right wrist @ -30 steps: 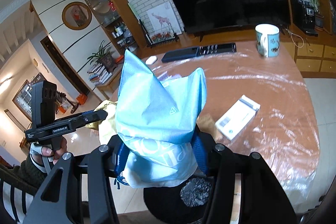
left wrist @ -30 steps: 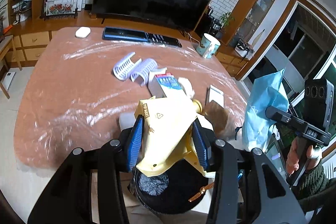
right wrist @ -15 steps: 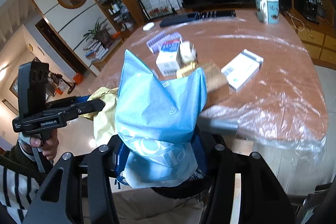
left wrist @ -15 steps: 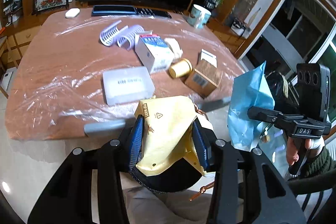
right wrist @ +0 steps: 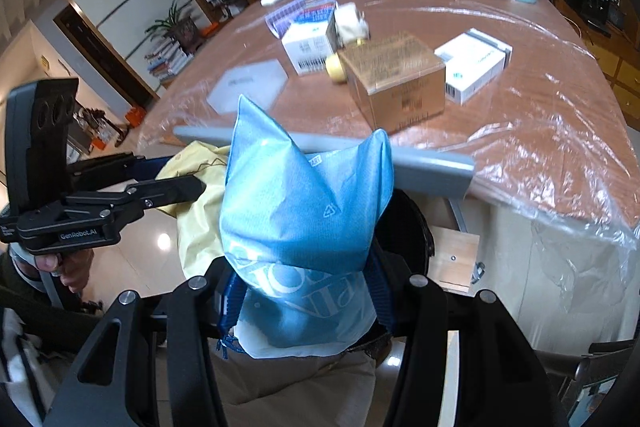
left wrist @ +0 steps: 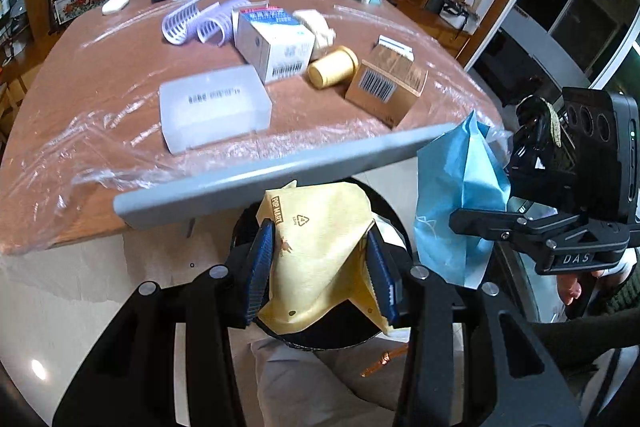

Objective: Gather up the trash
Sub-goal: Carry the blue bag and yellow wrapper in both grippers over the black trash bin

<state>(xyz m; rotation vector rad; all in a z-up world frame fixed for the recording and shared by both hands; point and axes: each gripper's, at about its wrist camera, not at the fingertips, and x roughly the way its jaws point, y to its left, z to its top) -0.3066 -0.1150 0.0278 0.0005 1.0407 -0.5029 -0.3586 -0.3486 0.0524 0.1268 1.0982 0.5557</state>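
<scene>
The left hand-held gripper [left wrist: 320, 267] pinches a yellow bag [left wrist: 320, 251], a crinkled paper-like pouch with a recycling mark, its blue ribbed pads [left wrist: 262, 267] pressed against both sides. Directly below it sits the bin [left wrist: 320, 335], a round black container beside the desk [left wrist: 60, 75]; the bag hangs over the bin's mouth, so the drop looks like a straight release downward.

Further right, the right hand-held gripper [right wrist: 304, 291] is clamped on a blue bag [right wrist: 304, 195], a thin matte pouch with two pointed corners up and white lettering low down. Its long axis runs upright, out from the jaws. The bin's dark rim [right wrist: 420, 239] shows behind and to the right of this bag, so the blue bag also hangs about over the opening. Seen from the left wrist, the blue bag [left wrist: 460, 203] hangs just right of the yellow one, near but apart. Judging by that, both hands are about equally close to the bin.

On the desk, under shiny wrinkled plastic film, more trash waits beyond a grey bar [left wrist: 280, 171] along the near edge: a frosted case [left wrist: 212, 107], a white carton [left wrist: 272, 43], a gold cylinder [left wrist: 332, 67], and a brown box [left wrist: 384, 87].
</scene>
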